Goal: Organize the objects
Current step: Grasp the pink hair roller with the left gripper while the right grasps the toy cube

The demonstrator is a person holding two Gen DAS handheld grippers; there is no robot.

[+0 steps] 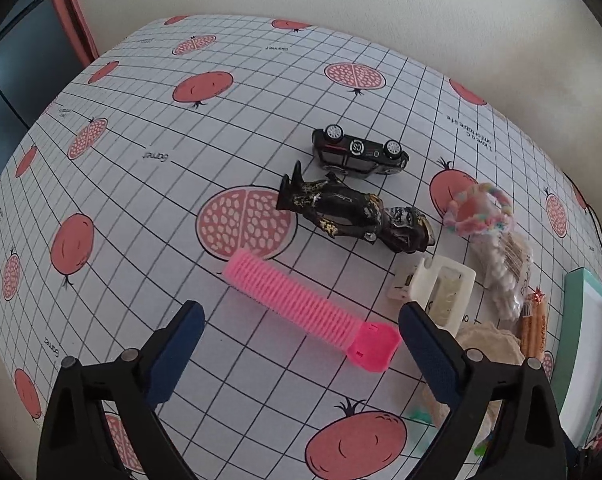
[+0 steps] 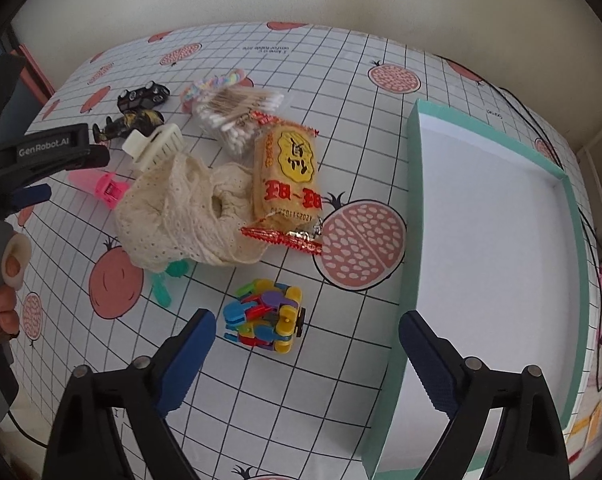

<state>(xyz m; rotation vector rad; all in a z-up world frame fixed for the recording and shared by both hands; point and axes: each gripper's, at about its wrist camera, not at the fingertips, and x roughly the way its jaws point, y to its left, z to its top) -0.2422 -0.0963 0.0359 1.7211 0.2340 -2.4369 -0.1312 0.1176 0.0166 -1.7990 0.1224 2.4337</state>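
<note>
A clutter of small things lies on a table [image 1: 149, 128] covered by a white grid cloth printed with pomegranates. Nearest the left gripper [image 1: 301, 344] is a pink ribbed hair roller [image 1: 301, 300], a long cylinder with a flat clip-like end, lying slantwise between the blue finger pads; its clip end sits just beside the right-hand pad, though contact cannot be told. Beyond it lie a black and gold figurine [image 1: 353, 208] on its side and a black toy car [image 1: 359, 152] tipped over with its wheels showing. To the right sit a cream plastic clip [image 1: 441, 284], a pastel beaded hair tie [image 1: 477, 208] and a bag of cotton swabs [image 1: 505, 268]. In the right wrist view a crumpled cream lace cloth [image 2: 181, 216] rests against an orange and yellow snack packet [image 2: 289, 172], with a teal plastic piece [image 2: 161, 284] poking out beneath the cloth. A multicoloured block toy [image 2: 265, 316] stands alone, ahead of the right gripper [image 2: 307, 356] and between its fingers. A shallow mint-green box [image 2: 413, 184] with a white floor lies on the right, its near wall under the right-hand finger. Both grippers hover above the cloth with jaws spread wide, holding nothing. The left gripper also shows at the left edge of the right wrist view, with the person's fingertips [image 2: 5, 300] on its handle.
</note>
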